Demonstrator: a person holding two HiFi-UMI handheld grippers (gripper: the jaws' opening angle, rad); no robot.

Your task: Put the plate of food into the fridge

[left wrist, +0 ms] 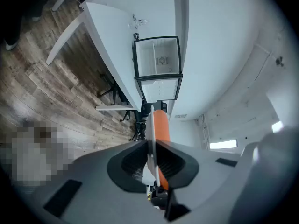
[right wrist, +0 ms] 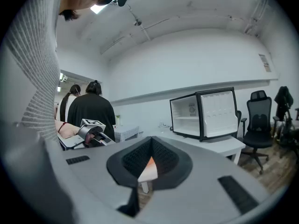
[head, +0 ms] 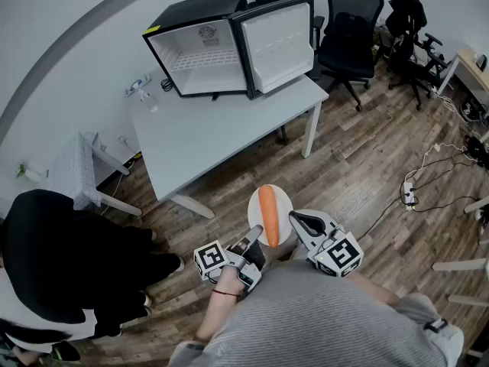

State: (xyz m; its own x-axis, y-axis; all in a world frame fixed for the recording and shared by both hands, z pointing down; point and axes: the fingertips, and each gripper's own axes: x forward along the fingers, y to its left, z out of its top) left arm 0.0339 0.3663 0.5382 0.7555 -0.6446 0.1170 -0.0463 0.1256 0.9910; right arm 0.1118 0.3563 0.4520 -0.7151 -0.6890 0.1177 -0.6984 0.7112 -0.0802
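Note:
A white plate [head: 256,205] carrying a long orange carrot [head: 268,214] hangs over the wood floor just in front of me. My left gripper [head: 254,243] is shut on the plate's near rim; in the left gripper view the plate [left wrist: 150,141] shows edge-on between the pads, with the carrot [left wrist: 161,127] beyond. My right gripper [head: 295,219] is shut, tips at the plate's right rim, which shows under them [right wrist: 147,174]; I cannot tell if they touch. The small black fridge [head: 202,56] stands on the white table [head: 206,140], door [head: 276,40] swung open, shelves empty.
A person in black [head: 69,258] stands close at my left beside a white seat [head: 76,167]. Black office chairs [head: 348,29] stand right of the table. A power strip with cables [head: 409,196] lies on the floor at right.

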